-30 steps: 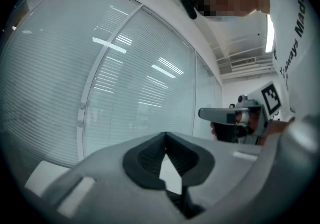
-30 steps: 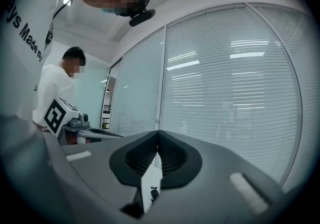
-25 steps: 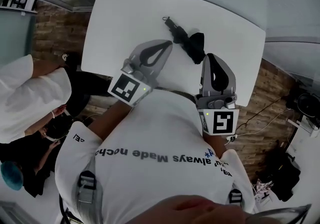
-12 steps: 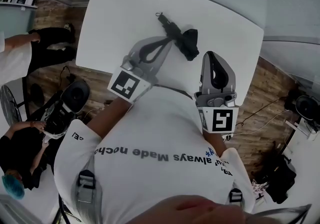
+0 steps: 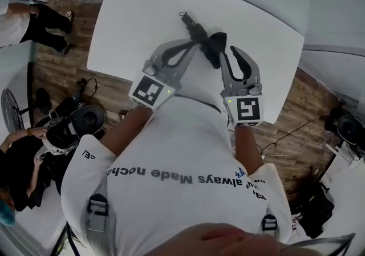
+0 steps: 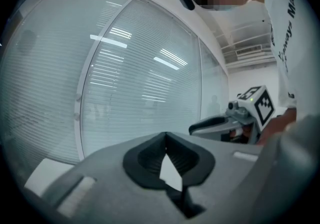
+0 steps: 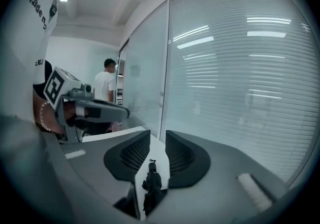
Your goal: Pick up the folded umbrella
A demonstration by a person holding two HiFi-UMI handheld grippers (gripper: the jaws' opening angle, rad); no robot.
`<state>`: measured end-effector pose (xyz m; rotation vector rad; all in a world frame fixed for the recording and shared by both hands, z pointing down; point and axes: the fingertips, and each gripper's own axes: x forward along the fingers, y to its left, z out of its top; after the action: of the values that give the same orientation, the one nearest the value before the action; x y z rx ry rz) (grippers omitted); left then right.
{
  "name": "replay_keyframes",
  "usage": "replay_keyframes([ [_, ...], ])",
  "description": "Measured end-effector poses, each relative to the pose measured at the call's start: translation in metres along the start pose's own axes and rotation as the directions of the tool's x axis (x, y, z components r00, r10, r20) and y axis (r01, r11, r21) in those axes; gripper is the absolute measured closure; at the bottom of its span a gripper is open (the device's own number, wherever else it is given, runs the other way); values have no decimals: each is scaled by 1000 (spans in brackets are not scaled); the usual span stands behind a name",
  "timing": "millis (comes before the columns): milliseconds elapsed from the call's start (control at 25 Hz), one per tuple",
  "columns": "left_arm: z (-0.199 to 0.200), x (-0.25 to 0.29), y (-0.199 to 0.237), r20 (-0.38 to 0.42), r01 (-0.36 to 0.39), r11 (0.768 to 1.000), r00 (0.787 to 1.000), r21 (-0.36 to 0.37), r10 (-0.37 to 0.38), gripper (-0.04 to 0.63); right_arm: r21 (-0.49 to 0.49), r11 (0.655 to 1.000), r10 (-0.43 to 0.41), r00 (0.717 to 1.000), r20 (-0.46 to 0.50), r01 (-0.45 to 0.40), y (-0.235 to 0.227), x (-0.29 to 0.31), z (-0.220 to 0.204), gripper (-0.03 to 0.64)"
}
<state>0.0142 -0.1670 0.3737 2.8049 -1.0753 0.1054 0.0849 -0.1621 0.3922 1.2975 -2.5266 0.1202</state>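
Note:
The folded black umbrella (image 5: 201,37) lies slantwise on the white table (image 5: 142,15), its strap end toward the far side. My left gripper (image 5: 195,44) is shut and empty, its tips right beside the umbrella's left side; in the left gripper view its jaws (image 6: 166,135) meet at the tip. My right gripper (image 5: 227,51) hovers at the umbrella's near right end. Its jaws have just been opening and stand a little apart. In the right gripper view the umbrella (image 7: 151,184) lies low in the gap of the right gripper (image 7: 156,140), untouched by the pads.
The table's near edge runs just under both hands. Wooden floor surrounds it, with a person (image 5: 23,18) at the far left, another seated (image 5: 20,163), and dark camera gear (image 5: 74,126). A glass wall with blinds (image 7: 235,68) stands beyond the table.
Both grippers have moved forward over the table to the umbrella. The right one dropped lower and its jaws parted. The people on the left have shifted.

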Motion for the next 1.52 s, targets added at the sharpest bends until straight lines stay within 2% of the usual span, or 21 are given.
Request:
replay_keyframes([
  [160,-7,2,2,-19,0,1000,1000,1,0,592,0,998,56,989,-138,-57,3,29,-50,466],
  [240,-10,2,4,-23,1,1000,1000,1,-1,592,0,996,84,975,-208,-86,6,42,-76,426],
  [360,-17,3,8,-40,10,1000,999,13,-9,592,3,994,105,950,-295,-109,8,60,-115,408],
  [560,-22,9,11,-51,14,1000,999,13,-13,592,34,992,126,909,-398,-122,1,80,-171,368],
  [680,-25,8,14,-51,9,1000,999,-9,-9,592,25,991,129,886,-446,-132,1,90,-195,357],
  [800,-26,8,17,-62,10,1000,998,-1,-10,592,13,989,138,864,-485,-150,1,100,-214,343],
  [1160,-28,9,25,-71,2,1000,997,-9,-3,592,22,974,186,749,-636,-224,8,127,-275,304],
  [1520,-33,3,41,-73,-13,1000,997,-27,11,592,29,961,205,642,-739,-274,14,149,-323,290],
])
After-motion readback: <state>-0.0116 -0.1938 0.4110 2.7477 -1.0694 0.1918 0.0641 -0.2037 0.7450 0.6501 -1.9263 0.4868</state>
